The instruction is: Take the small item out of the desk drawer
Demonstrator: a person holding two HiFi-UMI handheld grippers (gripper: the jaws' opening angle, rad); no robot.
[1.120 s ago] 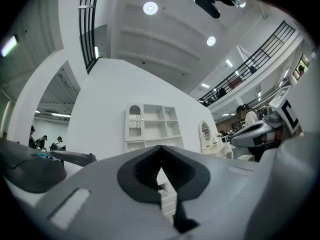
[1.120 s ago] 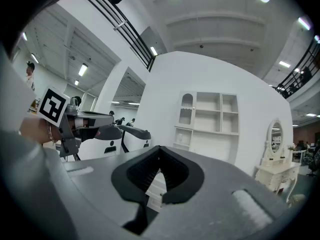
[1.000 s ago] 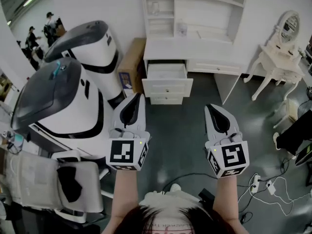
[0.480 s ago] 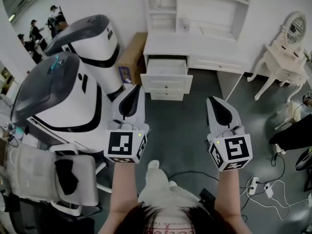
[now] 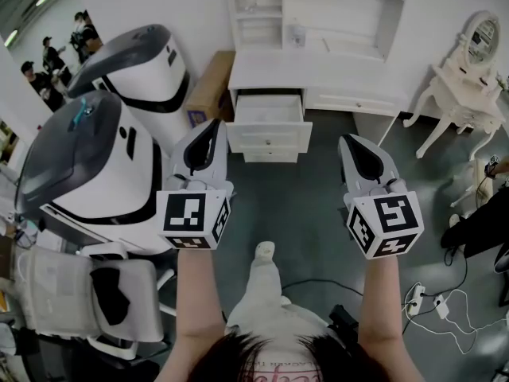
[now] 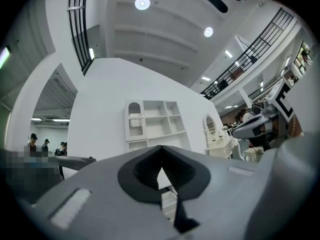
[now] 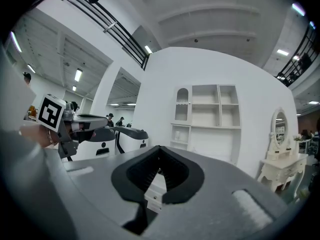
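Observation:
The white desk (image 5: 318,74) stands ahead of me across the grey floor, its top left drawer (image 5: 269,136) pulled out. From here the drawer's inside looks plain white, and I see no small item in it. My left gripper (image 5: 208,127) is held up in the air well short of the drawer, its jaws together and only just starting to open, with nothing between them. My right gripper (image 5: 353,142) hangs beside it, shut and empty. Both gripper views look along closed jaws (image 6: 161,150) (image 7: 159,150) toward the desk's shelf unit (image 7: 206,115).
Two large white-and-grey machines (image 5: 95,157) fill the left side, with a cardboard box (image 5: 208,86) against the desk. A white dressing table with a mirror (image 5: 460,78) stands at the right. Cables and a power strip (image 5: 417,297) lie on the floor. An office chair (image 5: 103,293) is lower left. People stand far left (image 5: 48,62).
The person has stepped toward the desk, with a foot now showing on the floor. Both grippers have spread slightly and sit nearer the camera, still empty.

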